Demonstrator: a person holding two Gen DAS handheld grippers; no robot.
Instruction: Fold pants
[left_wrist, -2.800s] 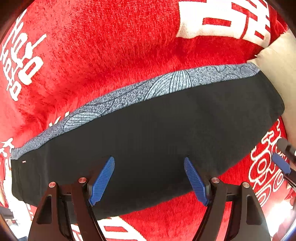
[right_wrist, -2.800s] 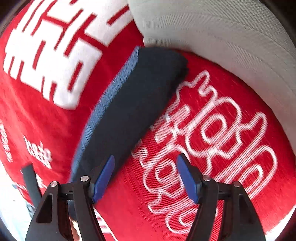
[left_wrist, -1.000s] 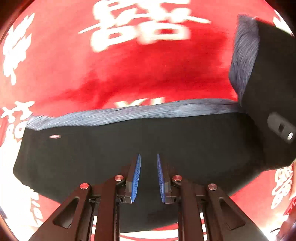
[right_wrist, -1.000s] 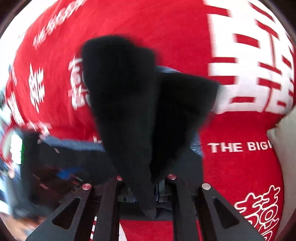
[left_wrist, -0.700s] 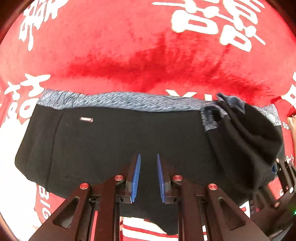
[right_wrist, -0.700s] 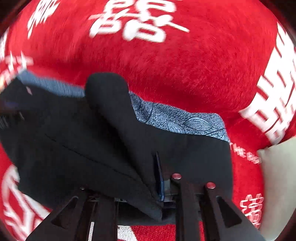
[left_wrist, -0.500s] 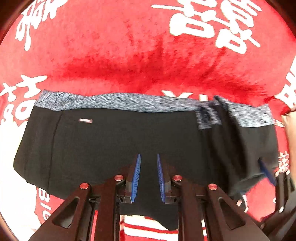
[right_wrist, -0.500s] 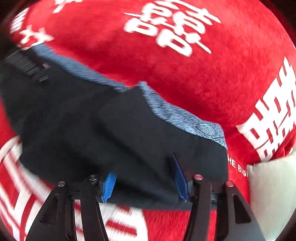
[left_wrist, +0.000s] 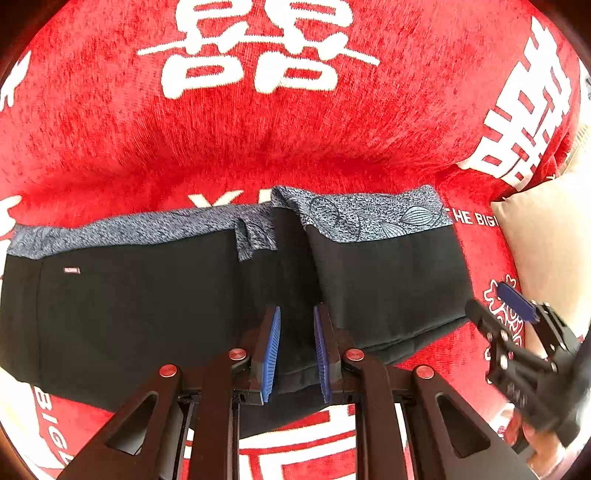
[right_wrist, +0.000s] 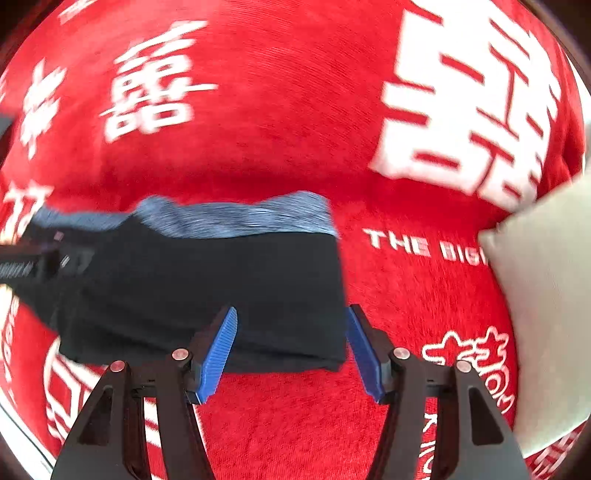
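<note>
Pants (left_wrist: 155, 306), black with a grey patterned waistband, lie on a red blanket (left_wrist: 258, 140), right end folded over the middle. The left gripper (left_wrist: 295, 350) clamps their near edge; the right gripper (right_wrist: 291, 350) hovers spread (nothing between its fingers) beside a beige cushion (right_wrist: 546, 295).

Red blanket (left_wrist: 295, 140), white print at 3 o'clock of the pants (left_wrist: 147, 302): "THE BIG", cut off by the beige cushion (left_wrist: 546, 236)
Red blanket, 12 o'clock: large white Chinese characters, double-happiness style
Red blanket, 8 o'clock edge: "BIG", running sideways
Behind the waistband, 12 o'clock: letters partly hidden, "Y" legible
Pants, small tag at 9 o'clock: too small to read
</note>
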